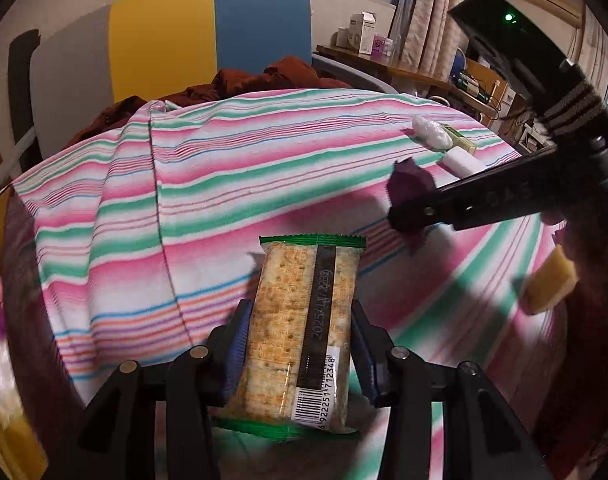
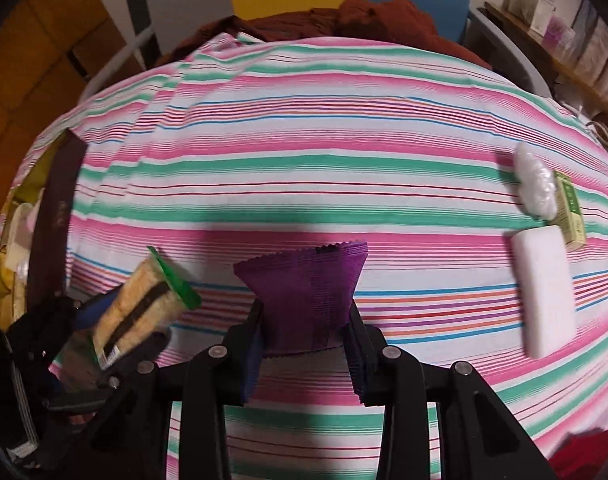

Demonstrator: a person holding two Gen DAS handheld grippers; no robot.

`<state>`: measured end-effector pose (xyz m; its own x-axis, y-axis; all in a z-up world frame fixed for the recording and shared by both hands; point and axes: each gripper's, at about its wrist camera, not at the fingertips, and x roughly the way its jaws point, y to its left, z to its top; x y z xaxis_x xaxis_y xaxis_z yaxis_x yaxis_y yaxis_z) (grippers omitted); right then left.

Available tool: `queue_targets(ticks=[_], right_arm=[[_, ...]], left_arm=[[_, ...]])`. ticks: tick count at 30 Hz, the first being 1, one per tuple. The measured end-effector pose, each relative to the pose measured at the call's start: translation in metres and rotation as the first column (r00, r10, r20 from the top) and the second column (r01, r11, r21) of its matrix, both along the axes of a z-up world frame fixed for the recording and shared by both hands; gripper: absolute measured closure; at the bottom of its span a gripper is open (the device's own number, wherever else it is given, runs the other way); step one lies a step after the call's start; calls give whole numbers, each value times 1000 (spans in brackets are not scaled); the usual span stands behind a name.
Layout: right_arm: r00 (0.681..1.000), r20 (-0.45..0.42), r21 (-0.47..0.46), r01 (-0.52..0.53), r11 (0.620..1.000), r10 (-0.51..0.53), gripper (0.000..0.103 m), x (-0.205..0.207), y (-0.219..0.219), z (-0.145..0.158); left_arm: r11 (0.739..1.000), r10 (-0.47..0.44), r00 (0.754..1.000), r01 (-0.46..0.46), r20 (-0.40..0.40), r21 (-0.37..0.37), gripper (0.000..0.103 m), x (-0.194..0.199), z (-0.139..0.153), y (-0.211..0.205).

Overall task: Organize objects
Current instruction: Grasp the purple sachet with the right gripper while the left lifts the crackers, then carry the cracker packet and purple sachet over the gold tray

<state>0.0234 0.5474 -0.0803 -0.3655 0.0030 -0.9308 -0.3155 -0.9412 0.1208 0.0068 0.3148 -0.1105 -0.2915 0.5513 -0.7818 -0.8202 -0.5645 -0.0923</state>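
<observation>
My left gripper [image 1: 298, 320] is shut on a clear cracker packet [image 1: 300, 328] with green ends, held above the striped cloth [image 1: 184, 184]. The packet also shows at the lower left of the right wrist view [image 2: 138, 312]. My right gripper [image 2: 304, 316] is shut on a purple packet [image 2: 304, 292], also lifted above the cloth. In the left wrist view the right gripper [image 1: 408, 208] reaches in from the right with the purple packet [image 1: 410, 180] between its jaws.
A white block [image 2: 544, 284], a white wrapped item [image 2: 534, 184] and a small green box [image 2: 570, 208] lie at the cloth's right side. A yellow sponge [image 1: 550, 284] sits at the right edge. A dark box [image 2: 52, 216] with items stands at the left. A chair with red fabric [image 1: 240, 80] is behind.
</observation>
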Motion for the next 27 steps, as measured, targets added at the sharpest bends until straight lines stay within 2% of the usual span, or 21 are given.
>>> queue_targets(ticks=[7, 14, 17, 21, 27], right_arm=[[999, -6, 20, -43, 999, 43, 66, 1, -24, -7], [995, -80, 55, -52, 997, 56, 66, 3, -29, 6], [993, -95, 65, -58, 996, 64, 66, -11, -28, 5], [991, -112, 59, -65, 996, 72, 66, -8, -29, 9], [988, -122, 66, -82, 994, 90, 66, -11, -41, 8]], left_arm=[[998, 49, 999, -48, -18, 34, 57, 9, 29, -23], [989, 121, 986, -110, -118, 97, 57, 16, 74, -47], [983, 151, 978, -134, -141, 123, 57, 17, 89, -59], [976, 190, 968, -168, -161, 141, 57, 19, 101, -74], [964, 243, 957, -222, -155, 146, 57, 14, 103, -97]])
